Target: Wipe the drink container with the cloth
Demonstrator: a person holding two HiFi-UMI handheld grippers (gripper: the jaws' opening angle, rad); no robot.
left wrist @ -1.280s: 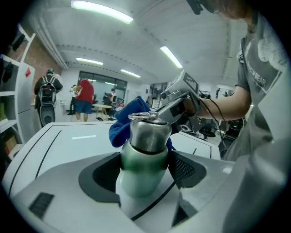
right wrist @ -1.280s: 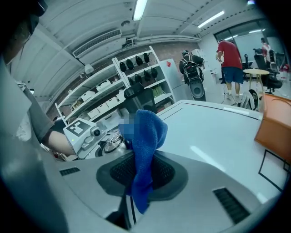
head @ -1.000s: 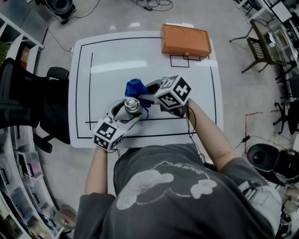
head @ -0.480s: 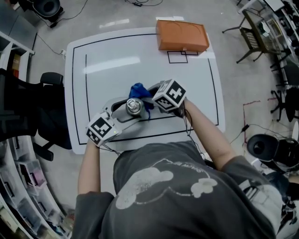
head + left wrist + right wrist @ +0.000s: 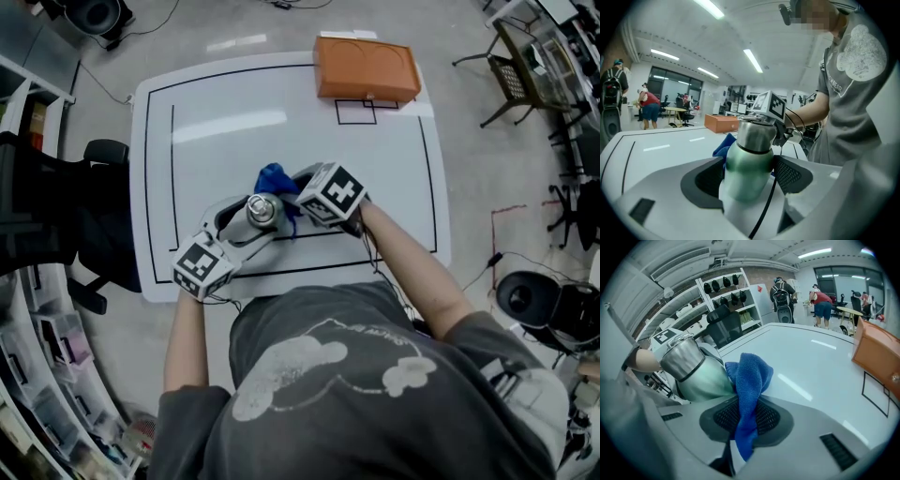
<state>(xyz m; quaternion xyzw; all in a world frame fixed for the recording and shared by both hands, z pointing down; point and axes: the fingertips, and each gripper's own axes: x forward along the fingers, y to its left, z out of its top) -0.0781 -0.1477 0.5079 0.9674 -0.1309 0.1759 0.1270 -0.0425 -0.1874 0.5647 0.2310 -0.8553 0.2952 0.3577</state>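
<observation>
Blue on green: clamps cloth [image 5: 752, 373] in right hand-held gripper [image 5: 746, 417], presses it to drink container [image 5: 751, 140] gripped in left hand-held gripper [image 5: 749, 177].

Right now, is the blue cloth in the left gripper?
No, the right gripper pinches the blue cloth; the left gripper clamps the drink container.

the head view is looking steeply down onto the white black-lined table [image 5: 234, 112]. the left gripper view is facing close across the green steel-capped bottle [image 5: 747, 164]; the right gripper view is looking back at it, both sharing the blue cloth [image 5: 750, 376].
</observation>
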